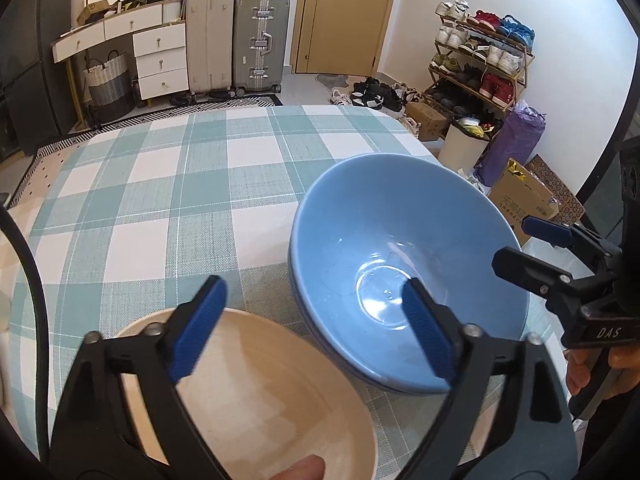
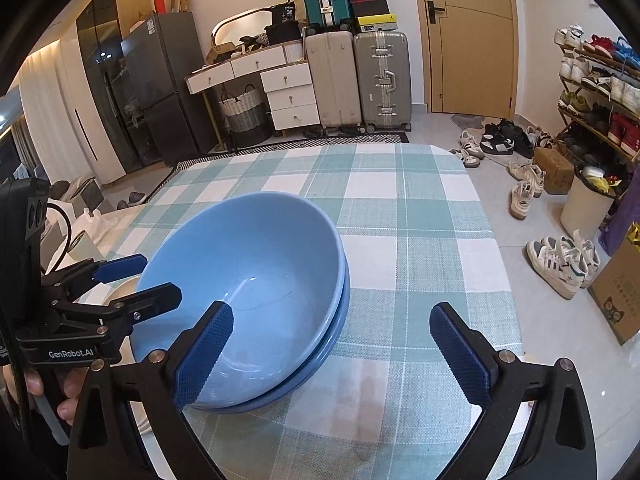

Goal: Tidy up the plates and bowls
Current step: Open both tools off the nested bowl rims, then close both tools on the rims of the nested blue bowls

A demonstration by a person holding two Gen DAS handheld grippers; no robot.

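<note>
Resting place: blue bowls [image 1: 404,256], one nested inside another, sit on the checked cloth of the surface [image 1: 168,200], toward its right edge as the left wrist view shows it.
Stack detail: the lower bowl's rim shows just under the upper bowl's rim; the stack looks slightly tilted.
Cream bowl [image 1: 256,396]: stands on the surface just beside the blue stack, at the near edge, under the left tongs.
Left tongs [image 1: 316,328]: spread wide and released, nothing between the pads; one blue pad hangs over the cream bowl, the other over the blue stack's near rim.
Right tongs [image 2: 336,356]: also spread wide and released, gripping nothing; its left pad sits in front of the blue stack's near side, the right pad over bare cloth.
Hands: fingers [image 1: 580,368] wrap the right tool's handle.
</note>
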